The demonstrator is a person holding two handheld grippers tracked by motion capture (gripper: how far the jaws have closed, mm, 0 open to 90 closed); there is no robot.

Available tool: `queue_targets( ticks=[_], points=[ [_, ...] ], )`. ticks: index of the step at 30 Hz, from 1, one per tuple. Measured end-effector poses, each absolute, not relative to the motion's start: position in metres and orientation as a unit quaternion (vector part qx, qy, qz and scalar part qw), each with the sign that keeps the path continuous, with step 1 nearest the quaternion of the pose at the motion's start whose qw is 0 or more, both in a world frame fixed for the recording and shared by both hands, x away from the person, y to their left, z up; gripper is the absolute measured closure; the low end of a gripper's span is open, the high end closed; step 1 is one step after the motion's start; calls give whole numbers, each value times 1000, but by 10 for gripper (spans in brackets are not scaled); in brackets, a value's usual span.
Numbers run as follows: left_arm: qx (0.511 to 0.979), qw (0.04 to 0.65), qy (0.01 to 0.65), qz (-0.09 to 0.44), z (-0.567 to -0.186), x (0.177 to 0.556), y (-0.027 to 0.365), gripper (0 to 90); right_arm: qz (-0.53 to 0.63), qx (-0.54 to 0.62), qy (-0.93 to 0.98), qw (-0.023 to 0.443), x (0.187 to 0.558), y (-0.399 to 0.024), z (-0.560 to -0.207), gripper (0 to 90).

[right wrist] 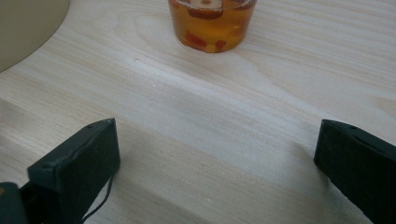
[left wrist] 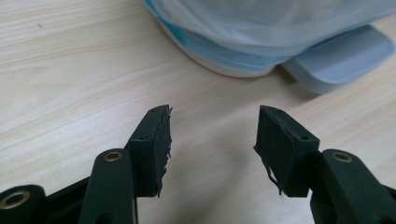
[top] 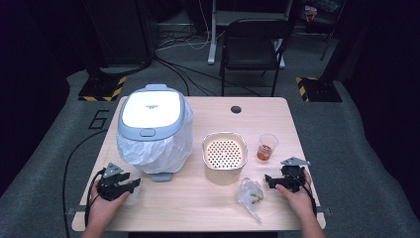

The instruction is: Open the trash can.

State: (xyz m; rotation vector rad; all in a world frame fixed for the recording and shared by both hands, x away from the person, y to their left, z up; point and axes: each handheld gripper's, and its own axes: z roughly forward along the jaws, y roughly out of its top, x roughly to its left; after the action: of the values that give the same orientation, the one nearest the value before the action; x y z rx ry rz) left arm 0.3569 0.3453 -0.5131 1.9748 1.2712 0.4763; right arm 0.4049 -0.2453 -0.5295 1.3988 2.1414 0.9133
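We see a light wooden table (top: 198, 198) standing on grey carpet (top: 356, 148), the room around it dark. Behind it we find a black folding chair (top: 252, 47) and black cables (top: 183, 74) trailing across the floor. Yellow-and-black striped base plates (top: 101, 89) sit at either side beyond it.

We cannot make out the wording on the lid of the bin (top: 151, 110), far left on the table; it is too small. In the left gripper view the bin's base and its pedal (left wrist: 341, 56) are cut by the top and right edges. In the right gripper view the cup (right wrist: 212, 23) loses its rim at the top edge, and the pieces in its orange liquid stay unclear. The contents of the crumpled clear bag (top: 250, 194), near right, are too small to tell.
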Motion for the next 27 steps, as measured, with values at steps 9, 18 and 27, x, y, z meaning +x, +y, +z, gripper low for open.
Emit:
queue_targets(
  ticks=[9,18,27],
  points=[
    [806,378,422,174,-496,341,322,447,329,503,771,211,405,-245,-529,0],
    [801,421,400,147,-488,332,306,421,329,503,771,211,405,-245,-530,0],
    [804,429,385,145,-487,331,292,412,328,504,771,211,405,-245,-529,0]
  ],
)
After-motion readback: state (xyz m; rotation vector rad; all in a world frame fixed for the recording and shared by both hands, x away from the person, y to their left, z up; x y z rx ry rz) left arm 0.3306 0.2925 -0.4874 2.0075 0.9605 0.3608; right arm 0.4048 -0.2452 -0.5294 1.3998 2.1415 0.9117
